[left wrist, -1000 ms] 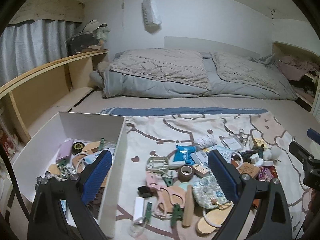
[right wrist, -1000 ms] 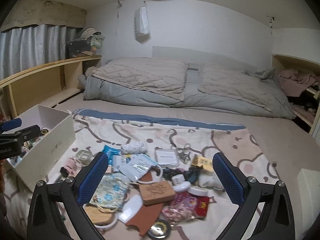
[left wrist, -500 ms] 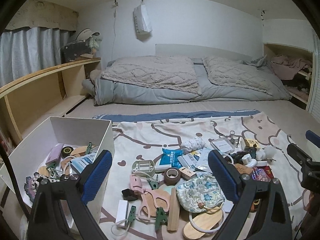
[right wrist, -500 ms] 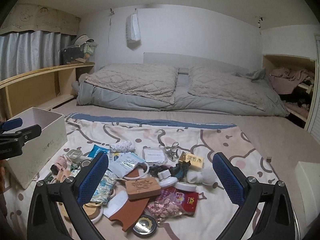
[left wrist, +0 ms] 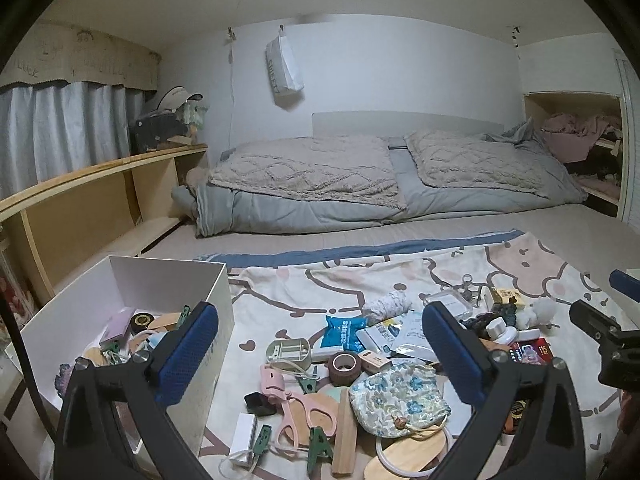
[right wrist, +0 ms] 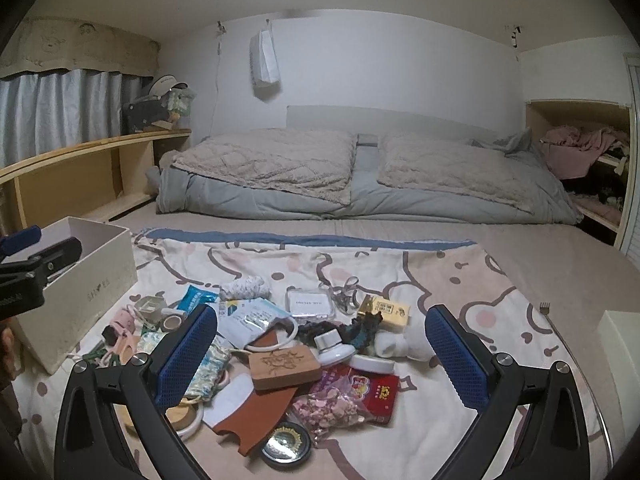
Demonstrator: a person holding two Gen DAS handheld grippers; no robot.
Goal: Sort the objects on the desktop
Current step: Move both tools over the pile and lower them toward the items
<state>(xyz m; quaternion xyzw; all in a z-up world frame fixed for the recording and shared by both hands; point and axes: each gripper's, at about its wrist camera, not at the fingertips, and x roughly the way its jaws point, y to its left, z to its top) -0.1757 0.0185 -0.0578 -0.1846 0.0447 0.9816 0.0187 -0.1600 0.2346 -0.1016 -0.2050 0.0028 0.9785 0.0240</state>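
Clutter pile (left wrist: 360, 364), the objects to be sorted, lies spread on the cartoon-print blanket (left wrist: 360, 276), with the white box (left wrist: 216, 304) standing at its left edge and already holding several items. Left gripper (left wrist: 320, 350) hangs above the near left part of the pile, jaws wide apart and holding nothing; its left finger sits over the box's right wall, its right finger over the middle of the pile. Between these fingers lie the tape roll (left wrist: 345, 366), the floral pouch (left wrist: 396, 400), the pink scissors (left wrist: 296, 408) and a wood strip (left wrist: 344, 428). The strip's long axis runs roughly along the gripper's line of sight, so jaws closing from left and right would cross its narrow width. Right gripper (right wrist: 320, 350) is likewise fully open and empty, poised over the right half of the pile, with the carved wooden block (right wrist: 285, 365), the red packet (right wrist: 372, 394) and the white jar (right wrist: 331, 346) just ahead between its fingers. In the right wrist view the box (right wrist: 88, 292) is far to the left, beyond the left gripper's finger (right wrist: 36, 260). Judged from this layout, the left gripper is much nearer the box and the left-side items, and a short leftward carry would serve; the right gripper is nearer the block and the packet. A second white container's corner (right wrist: 624, 340) shows at the right edge; its role cannot be told.
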